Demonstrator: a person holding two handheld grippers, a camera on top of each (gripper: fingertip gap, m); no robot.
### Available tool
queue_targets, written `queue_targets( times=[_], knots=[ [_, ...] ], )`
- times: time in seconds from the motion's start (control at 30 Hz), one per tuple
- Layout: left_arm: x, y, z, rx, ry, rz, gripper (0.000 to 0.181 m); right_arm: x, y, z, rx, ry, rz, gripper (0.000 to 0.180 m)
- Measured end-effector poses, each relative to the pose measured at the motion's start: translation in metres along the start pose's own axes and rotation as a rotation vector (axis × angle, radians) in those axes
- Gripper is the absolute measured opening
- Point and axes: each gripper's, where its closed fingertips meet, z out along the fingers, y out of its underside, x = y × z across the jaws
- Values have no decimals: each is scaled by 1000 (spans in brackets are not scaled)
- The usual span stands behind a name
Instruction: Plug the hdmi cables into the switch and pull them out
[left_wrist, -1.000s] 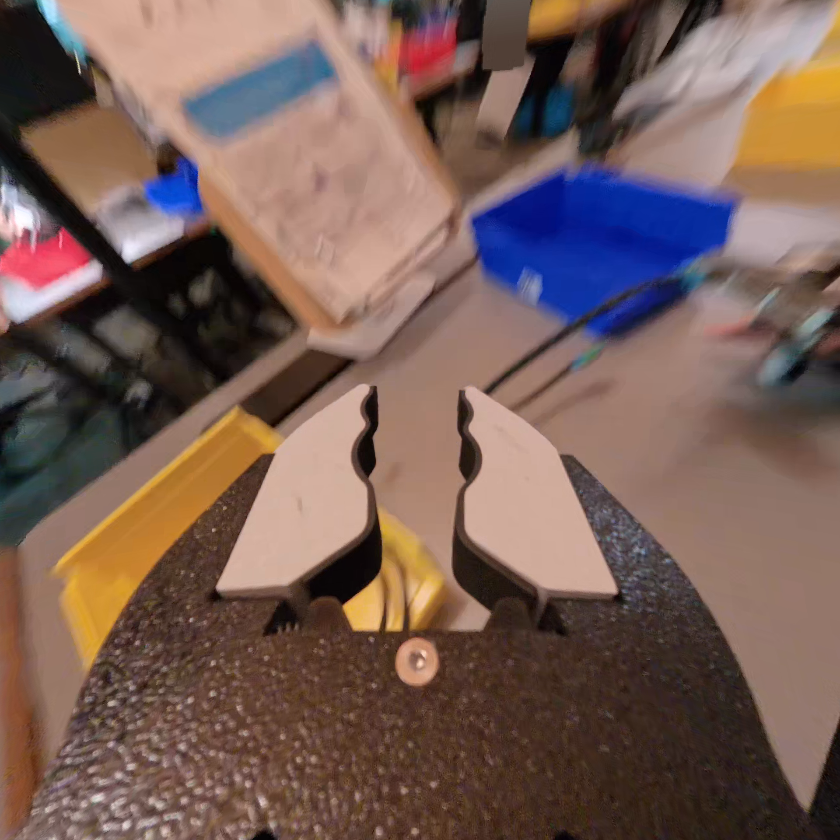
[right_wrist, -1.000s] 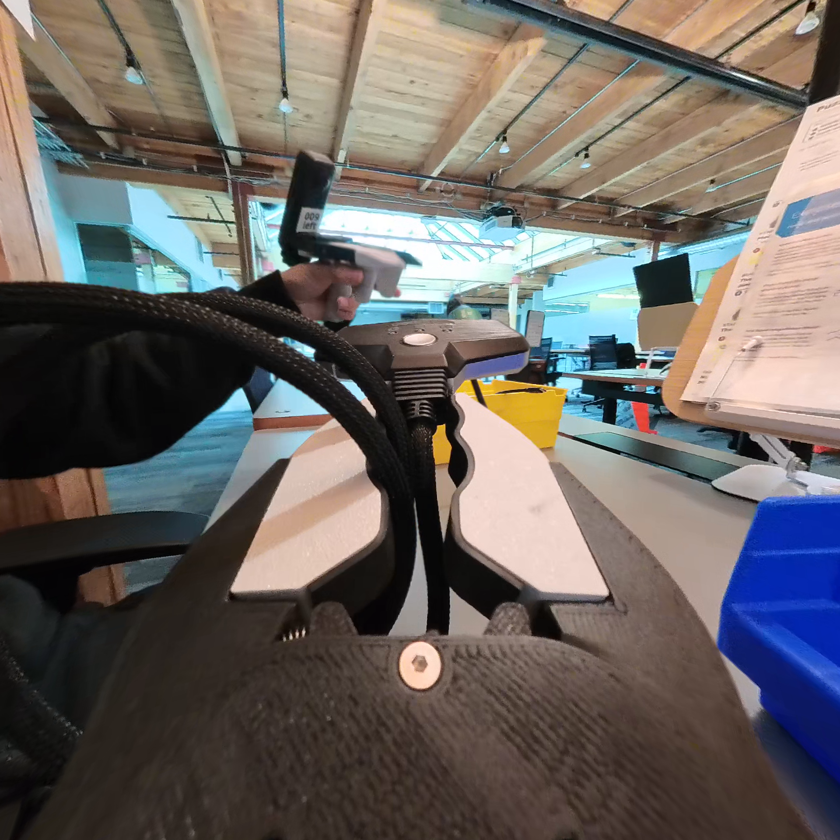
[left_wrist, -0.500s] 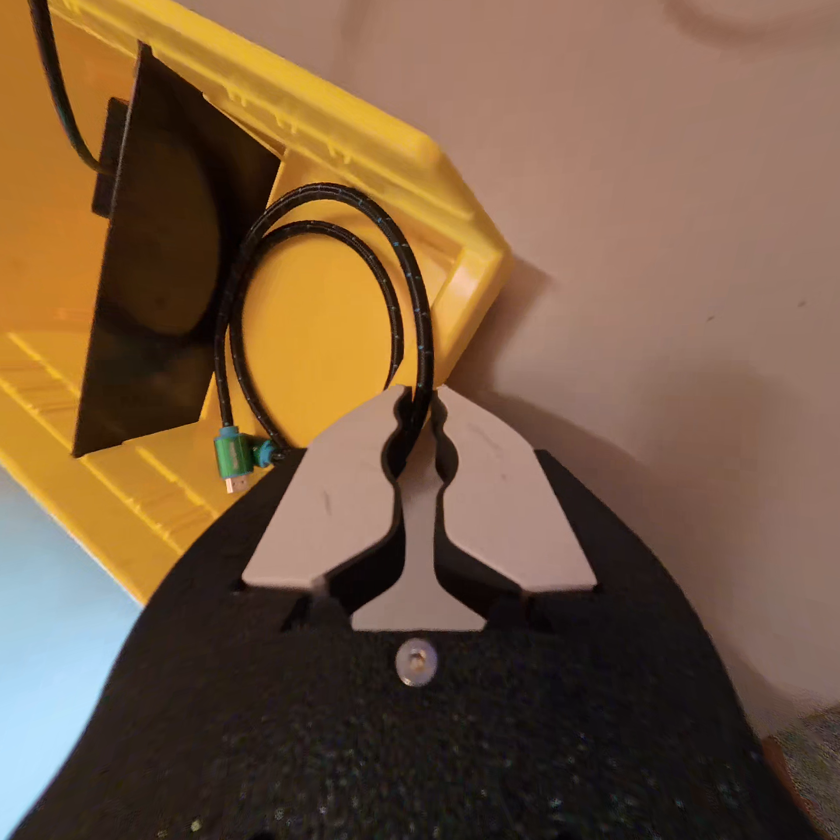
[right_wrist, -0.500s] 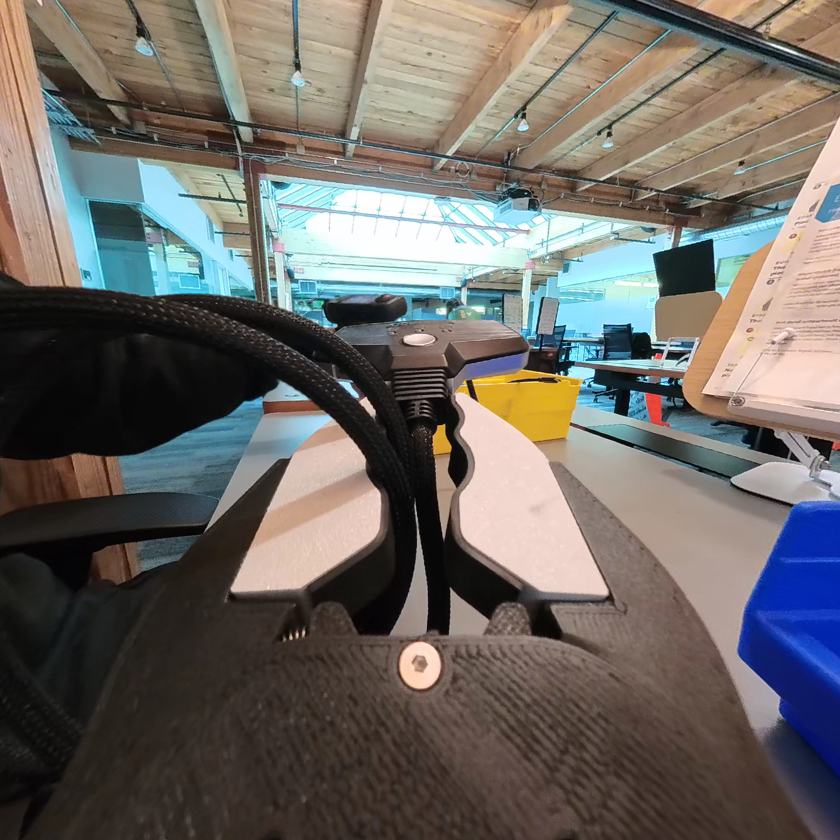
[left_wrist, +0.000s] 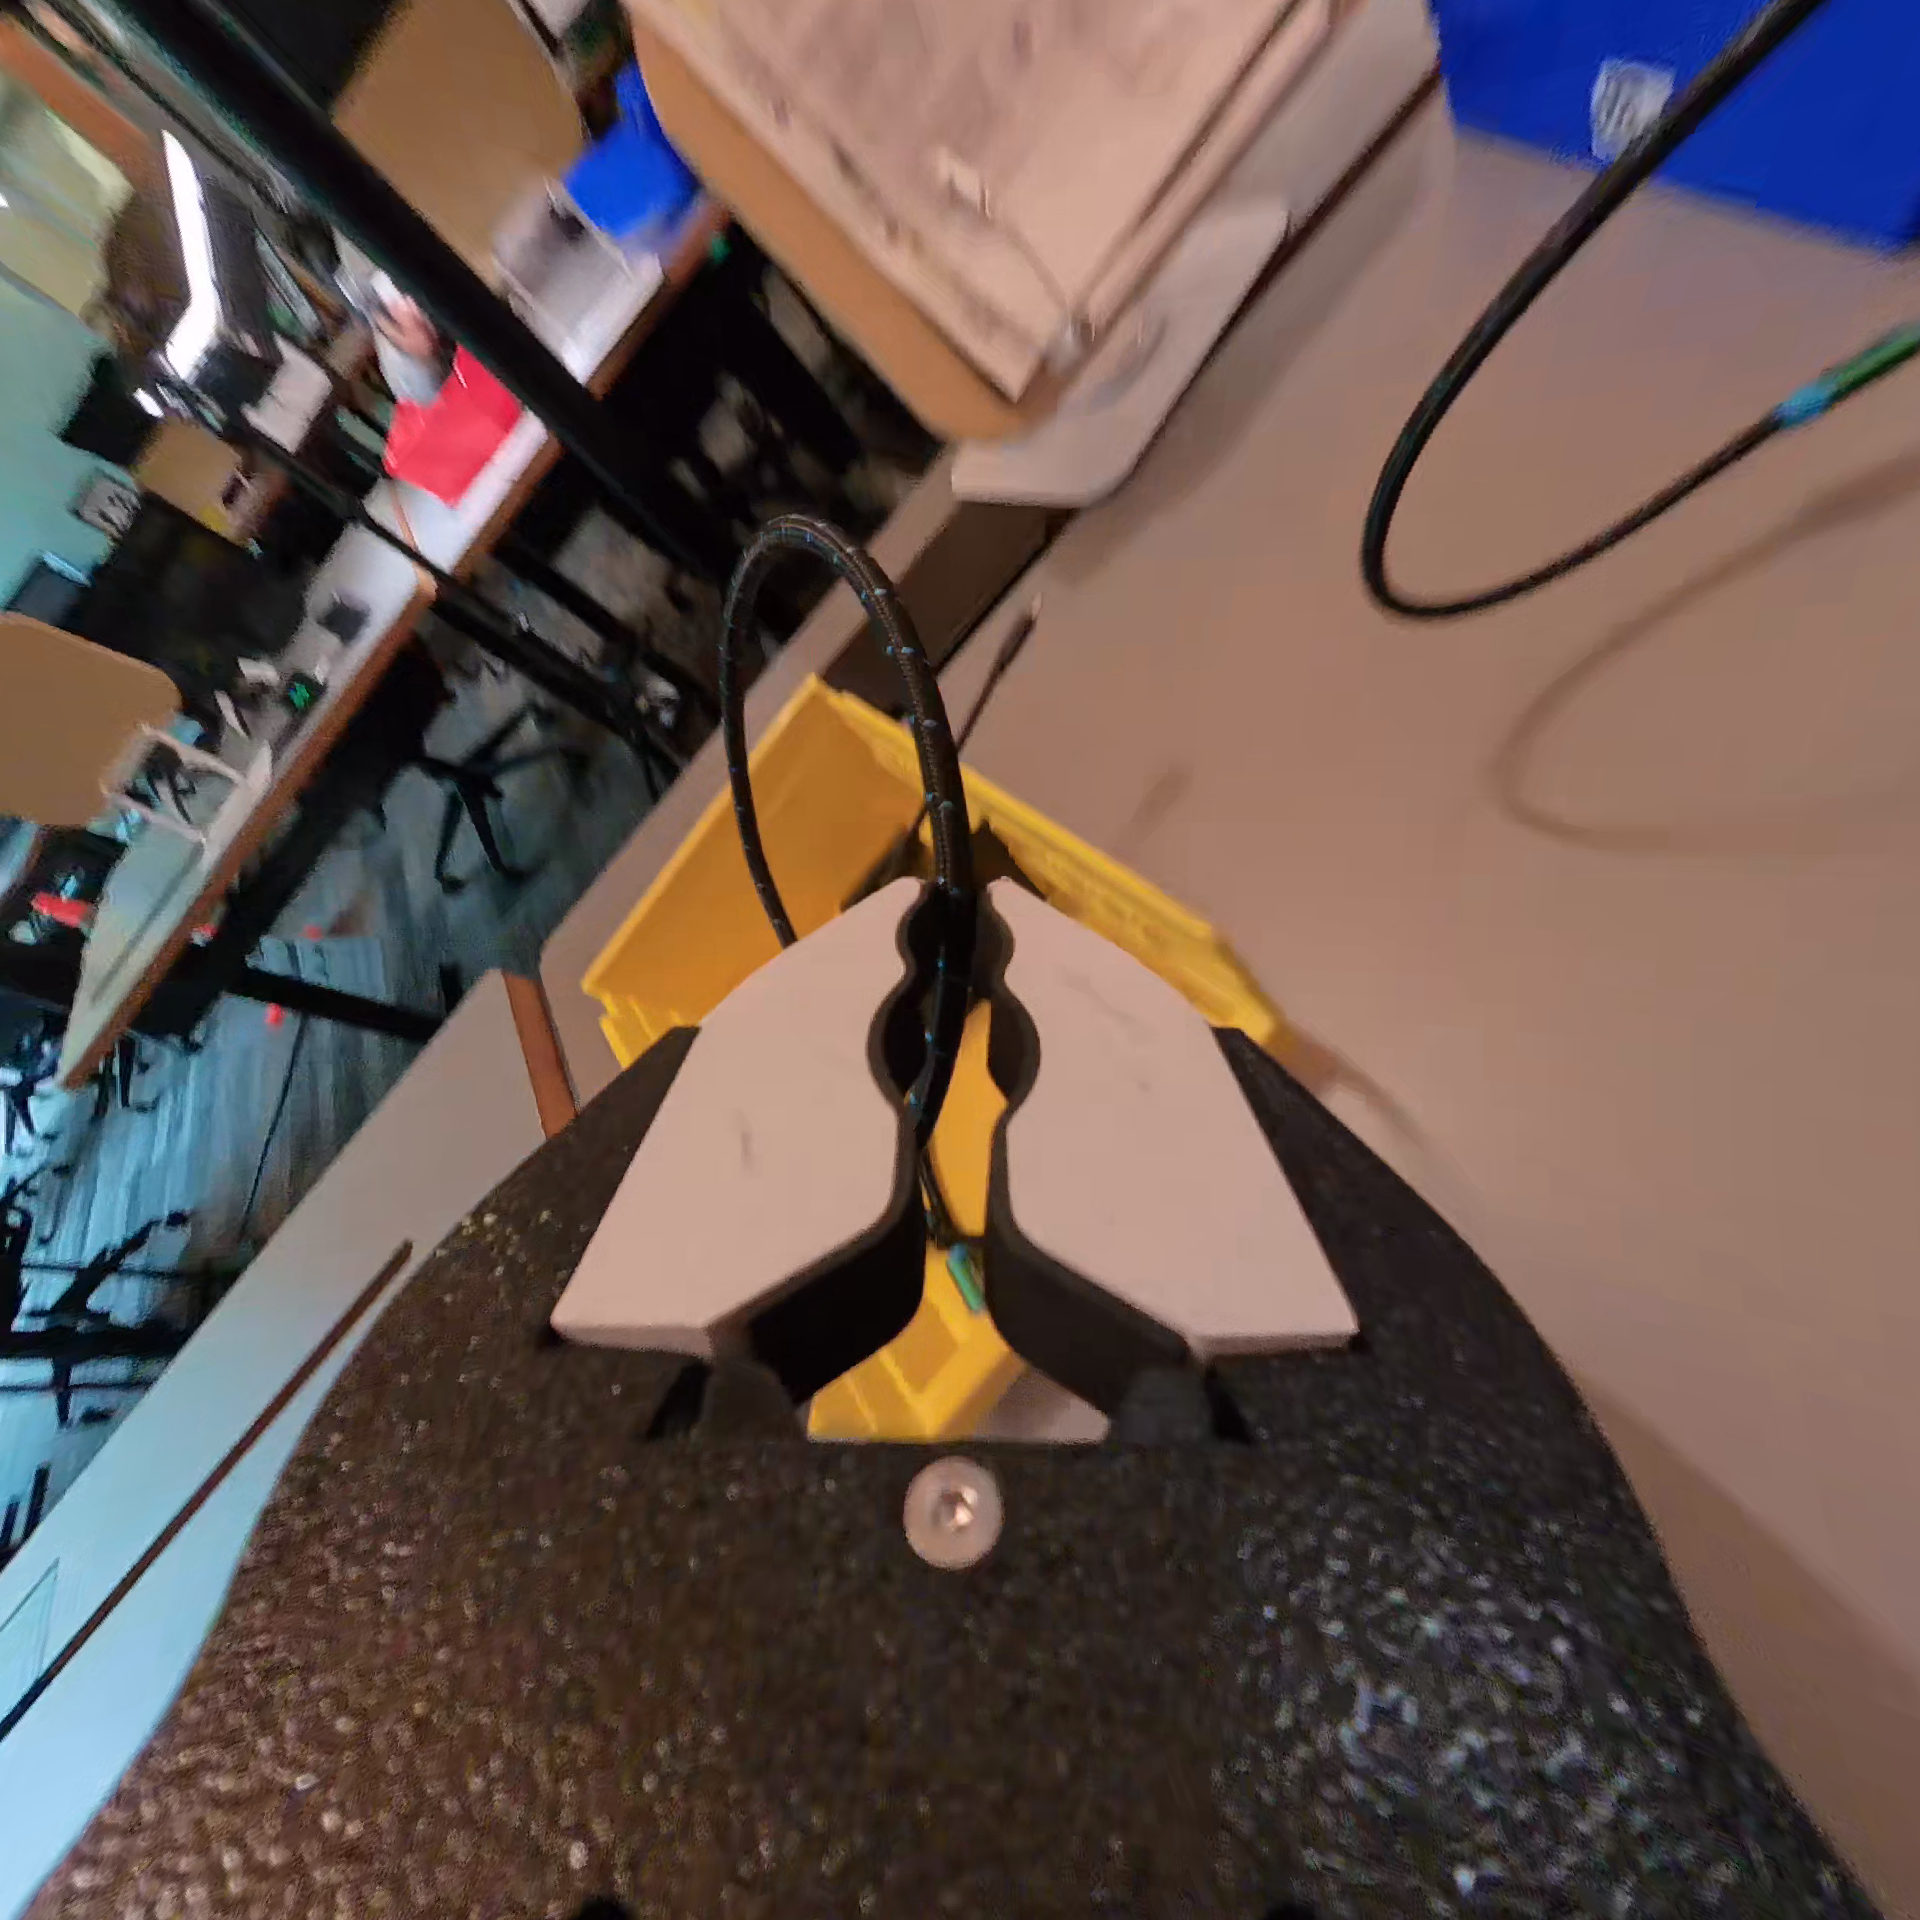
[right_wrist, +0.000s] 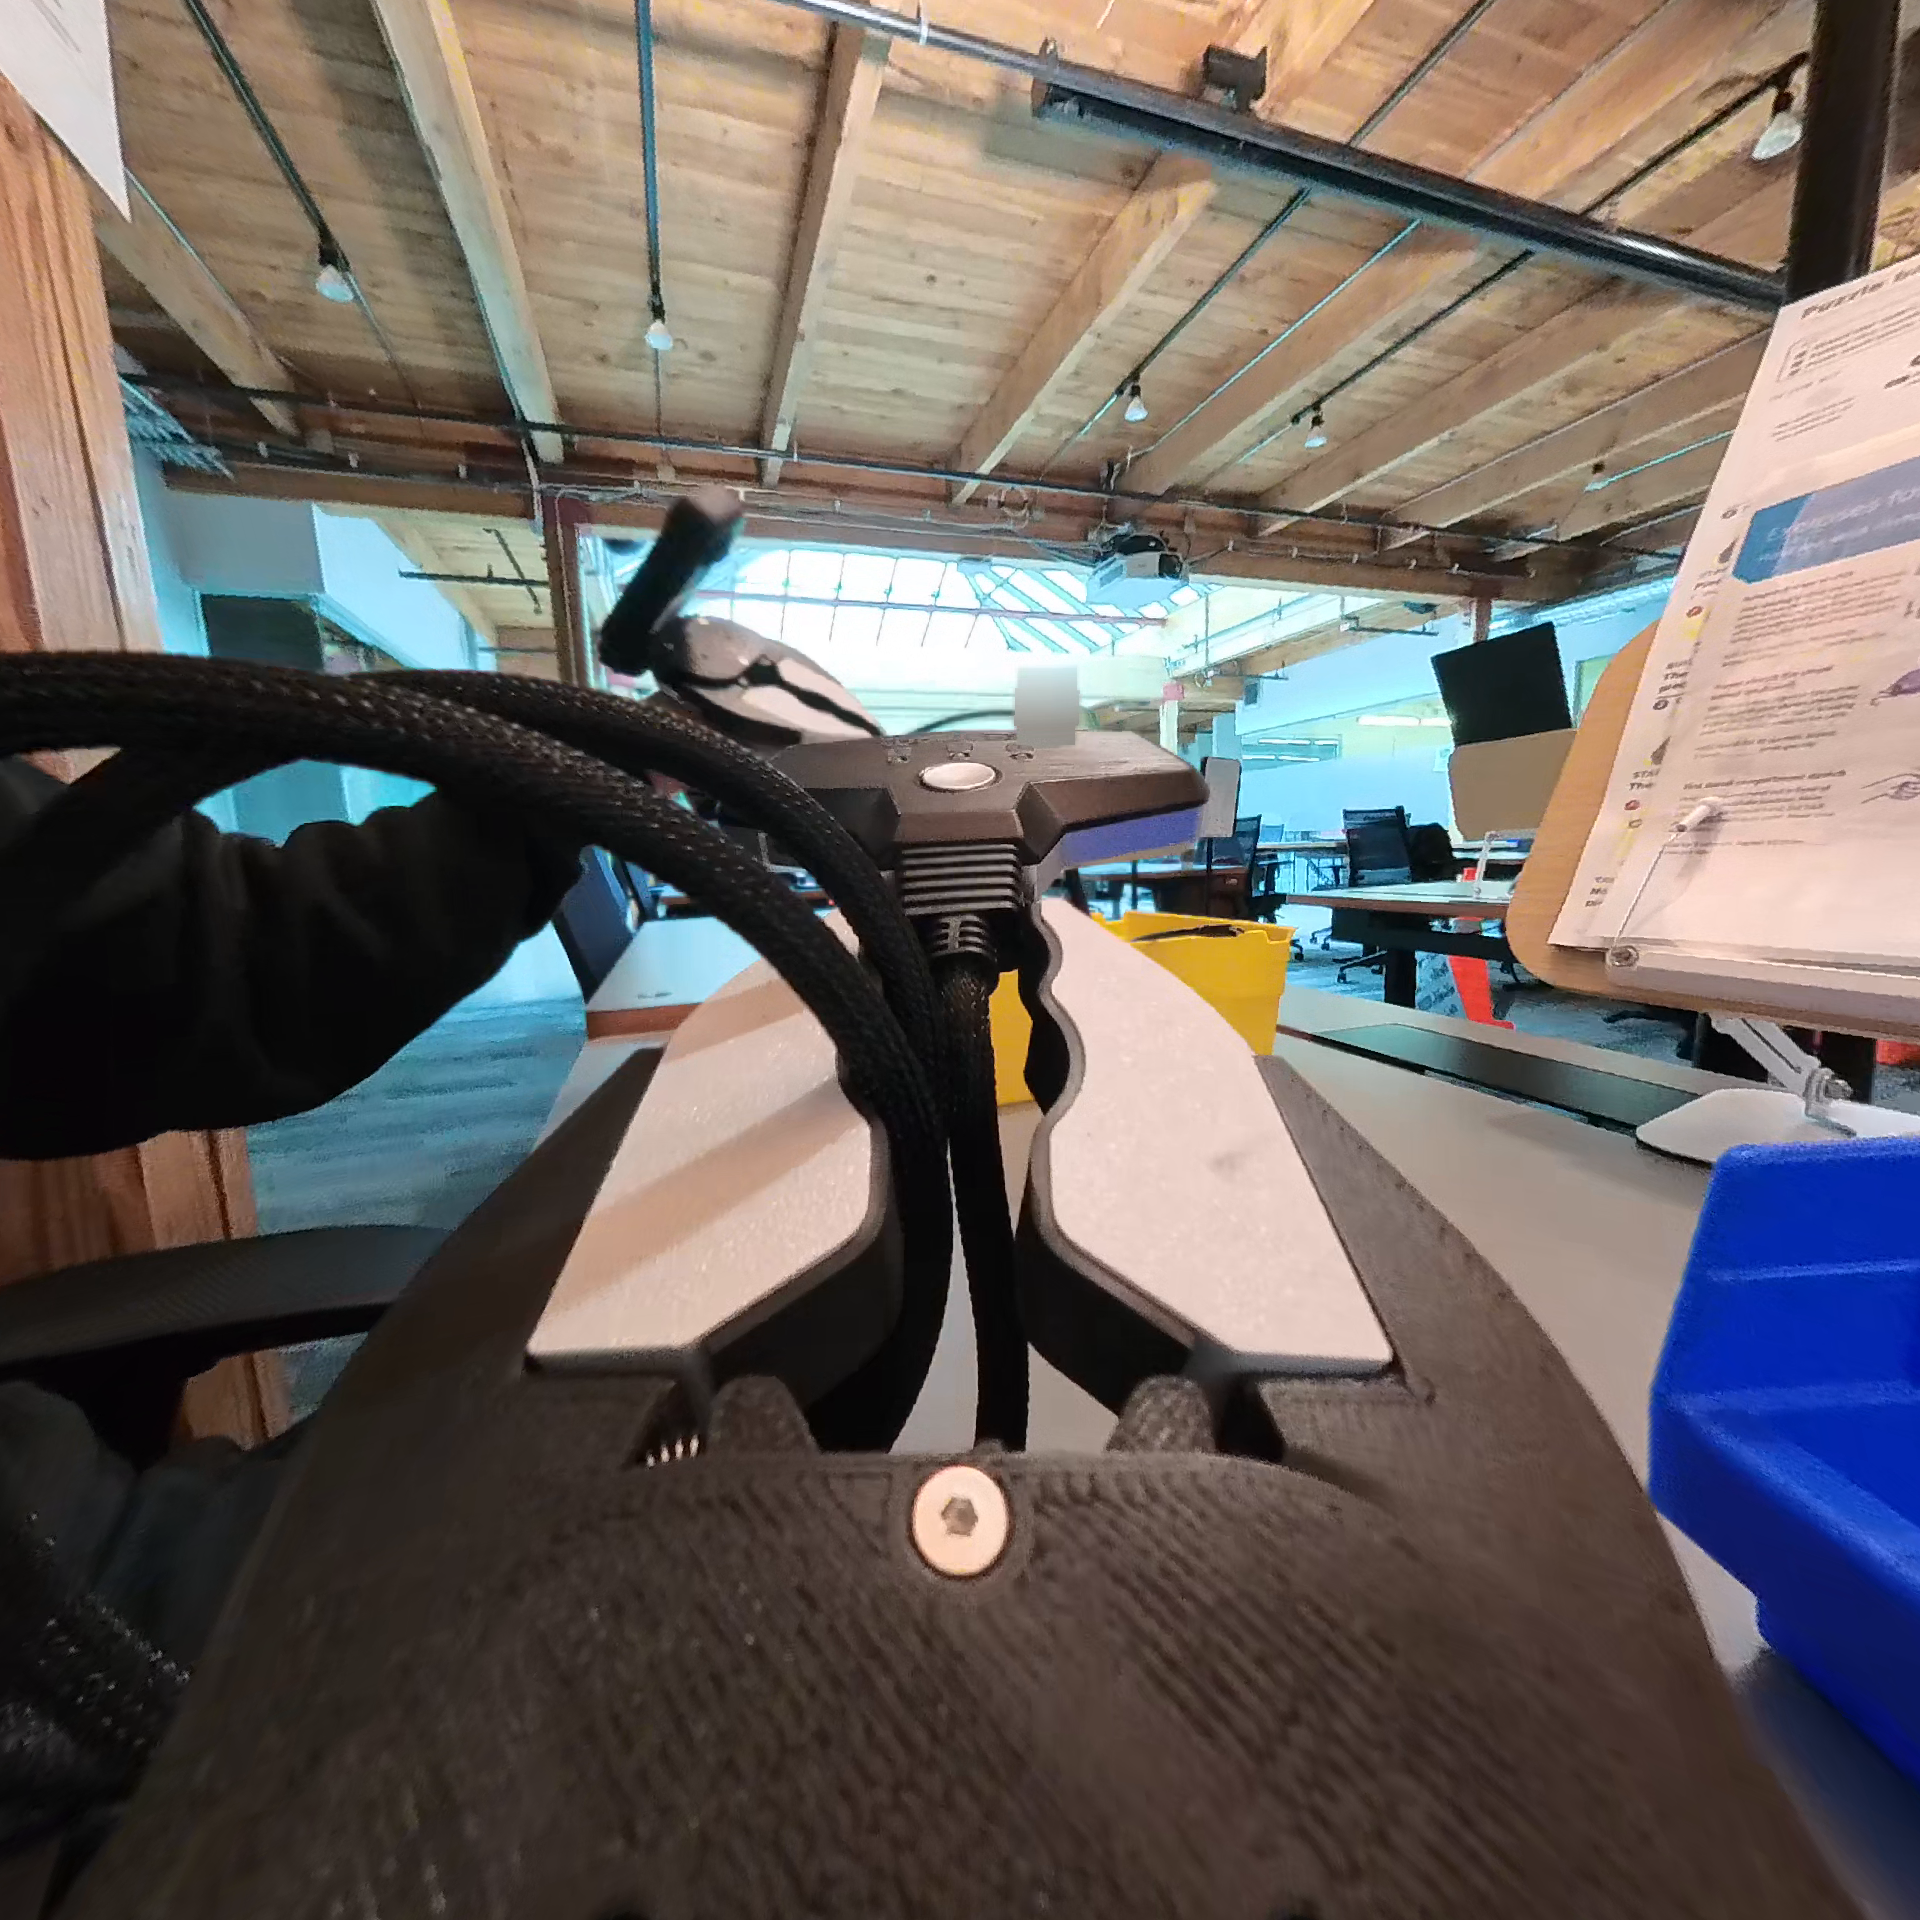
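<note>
My left gripper (left_wrist: 951, 906) is shut on a thin black braided HDMI cable (left_wrist: 940, 748). The cable's loop arches above the fingertips, and its green plug (left_wrist: 966, 1283) hangs below between the fingers, over the yellow bin (left_wrist: 831, 821). My right gripper (right_wrist: 966, 966) is shut on a thick black braided cable (right_wrist: 977, 1091) that runs into the black switch (right_wrist: 987, 795) just past the fingertips. The switch has a round button on top. The left gripper also shows in the right wrist view (right_wrist: 727, 665), raised behind the switch and held by a person's black-sleeved arm (right_wrist: 260, 935).
A second thin black cable (left_wrist: 1455, 374) with a green plug (left_wrist: 1860, 384) loops over the table (left_wrist: 1558, 1039). A blue bin (right_wrist: 1808, 1382) stands close on the right and a document stand (right_wrist: 1766, 727) beyond it. The yellow bin also shows in the right wrist view (right_wrist: 1216, 966).
My left gripper went down into the yellow bin, shut on the thin cable and has lifted it out. My right gripper has kept its hold with the switch nearly still.
</note>
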Motion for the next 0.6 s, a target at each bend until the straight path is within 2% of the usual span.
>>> queue_targets(
  times=[0.03,0.17,0.27,0.43,0.53,0.6],
  knots=[
    [1,-14,-7,51,-5,-2,6,1,-1,0,6,5,-1,22],
    [32,-60,-29,225,107,7,6,7,-6,-4,29,46,-16,22],
    [75,-73,-33,276,230,66,6,15,-14,-11,70,100,-24,22],
    [167,-58,-23,332,420,308,6,31,-27,-26,147,217,-37,22],
    [220,-38,-14,397,443,498,6,34,-32,-31,174,230,-29,22],
    [247,-24,-6,411,452,552,6,33,-32,-31,181,224,-23,22]
  ],
)
